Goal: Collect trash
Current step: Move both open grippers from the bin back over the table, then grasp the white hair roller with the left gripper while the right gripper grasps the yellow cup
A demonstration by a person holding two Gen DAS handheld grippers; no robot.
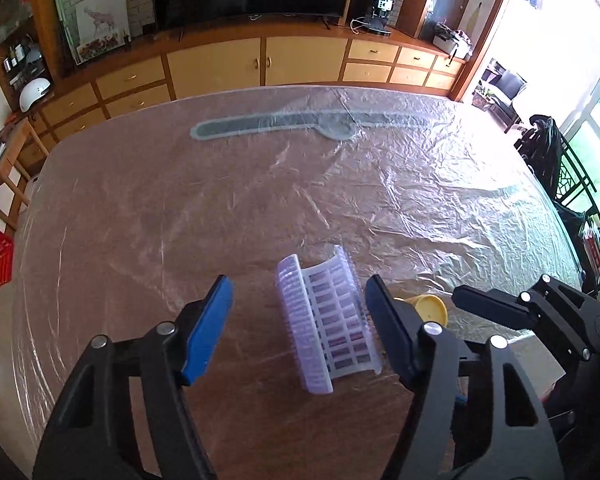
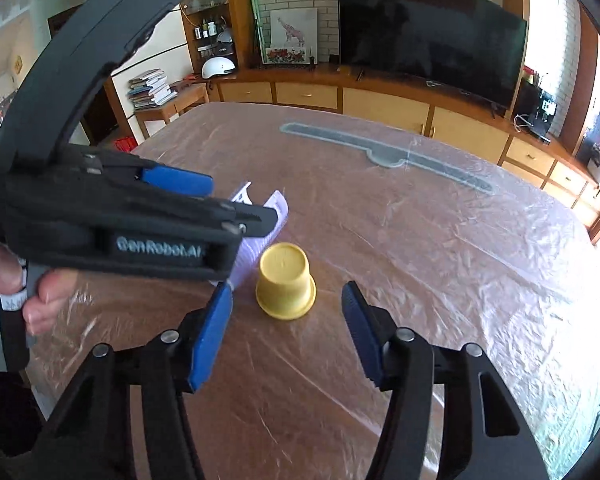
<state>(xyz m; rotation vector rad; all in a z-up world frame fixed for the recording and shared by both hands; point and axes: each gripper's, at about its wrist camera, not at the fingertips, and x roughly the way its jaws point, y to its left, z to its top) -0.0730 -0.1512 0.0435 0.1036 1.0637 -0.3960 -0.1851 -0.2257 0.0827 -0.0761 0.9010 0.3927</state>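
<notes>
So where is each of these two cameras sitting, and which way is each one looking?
Left wrist view: sits on the left tongs, looking forward and down at a curled plastic sheet lying between the open jaws; the right tongs show at right.
Right wrist view: sits on the right tongs, looking down at an upturned yellow cup; the left tongs and a hand show at left.
Shared: the sheet, the cup, the plastic-covered table, the television.
</notes>
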